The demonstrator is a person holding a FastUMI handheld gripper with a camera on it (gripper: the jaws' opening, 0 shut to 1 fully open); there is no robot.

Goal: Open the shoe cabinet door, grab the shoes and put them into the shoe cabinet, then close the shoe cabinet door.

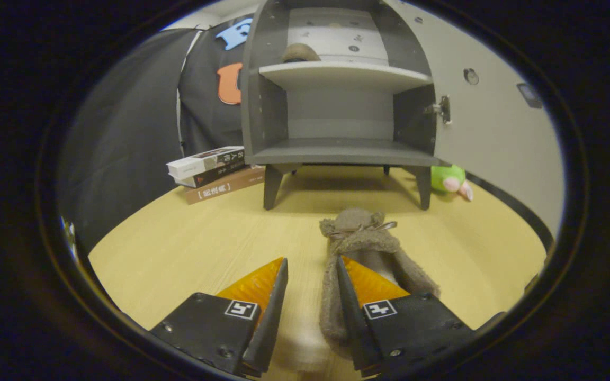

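Two fingers of your gripper (311, 264) stand parted over the wooden table (178, 254), with nothing clamped between them; bare tabletop shows in the gap. The brown fuzzy shoe (360, 241) lies on the table with its toe pointing toward the cabinet, and your right finger (368, 288) sits over the shoe's opening, seemingly inside it, while the left finger (257, 286) is off to the shoe's side, apart from it. You have the shoe cabinet (337, 84) straight ahead, beyond the shoe, standing on short legs with its door (490, 106) swung wide open to the right on its hinge. Its lower compartment holds nothing you can see; on the upper shelf rests a second brown shoe (299, 53), near the left wall. To the left of the cabinet's legs you have a stack of three books (212, 172) on the table. To the right, under the open door, lies a green plush toy (450, 180) with a pink part
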